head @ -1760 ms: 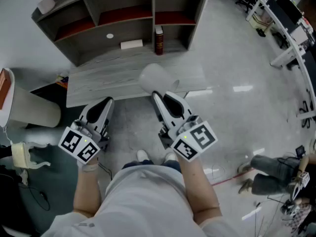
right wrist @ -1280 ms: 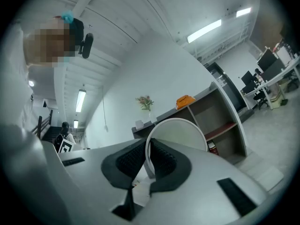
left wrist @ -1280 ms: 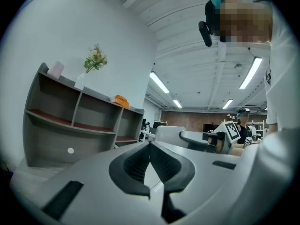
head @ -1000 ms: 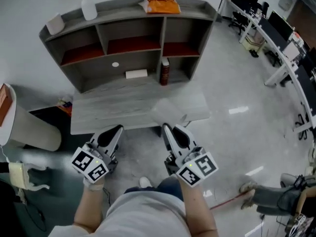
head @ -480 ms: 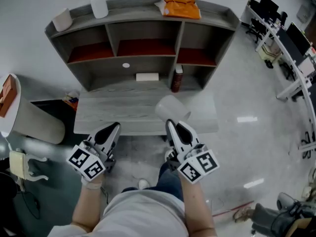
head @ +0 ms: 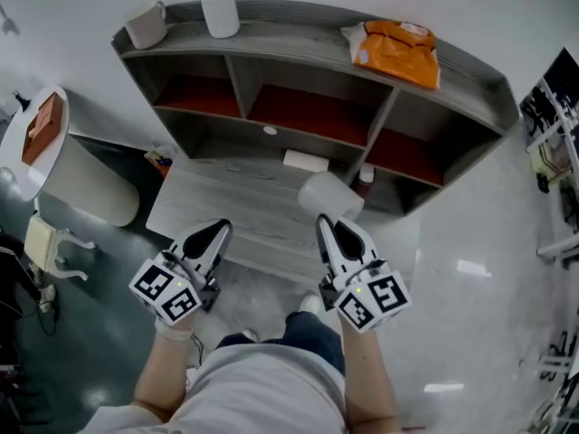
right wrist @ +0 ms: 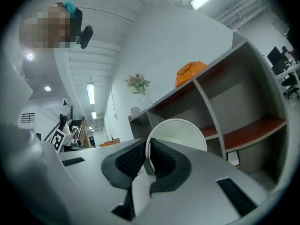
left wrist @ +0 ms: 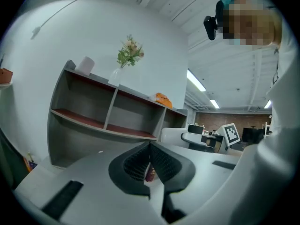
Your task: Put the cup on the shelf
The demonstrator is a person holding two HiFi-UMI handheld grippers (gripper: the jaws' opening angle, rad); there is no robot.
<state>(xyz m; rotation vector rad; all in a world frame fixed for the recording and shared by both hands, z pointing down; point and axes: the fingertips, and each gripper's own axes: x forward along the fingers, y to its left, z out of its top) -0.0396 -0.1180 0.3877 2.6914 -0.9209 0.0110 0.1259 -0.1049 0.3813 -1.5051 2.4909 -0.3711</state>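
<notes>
Head view: white cup clamped in your right tool, not on the shelf

- Your right tool (head: 333, 227) is clenched on the white plastic cup (head: 330, 197). The right gripper view shows the cup's rim pinched between the pads, one pad inside and one outside, with the mouth facing back at the camera.
- The cup sits over the far part of the grey wood-grain table (head: 217, 202), just in front of the grey shelf unit with red-lined compartments (head: 298, 34). It is near the dark red bottle (head: 365, 181) and the flat white box (head: 306, 161) in the lower row.
- Your left tool (head: 213, 235) is low over the table's near edge, well apart from the cup. In the left gripper view its pads are closed together with nothing between them; the bottle shows behind the tips.
- On the shelf's top board: an orange bag (head: 395, 52) at right, and a white vase (head: 220, 12) and a white mug (head: 147, 25) at left.
</notes>
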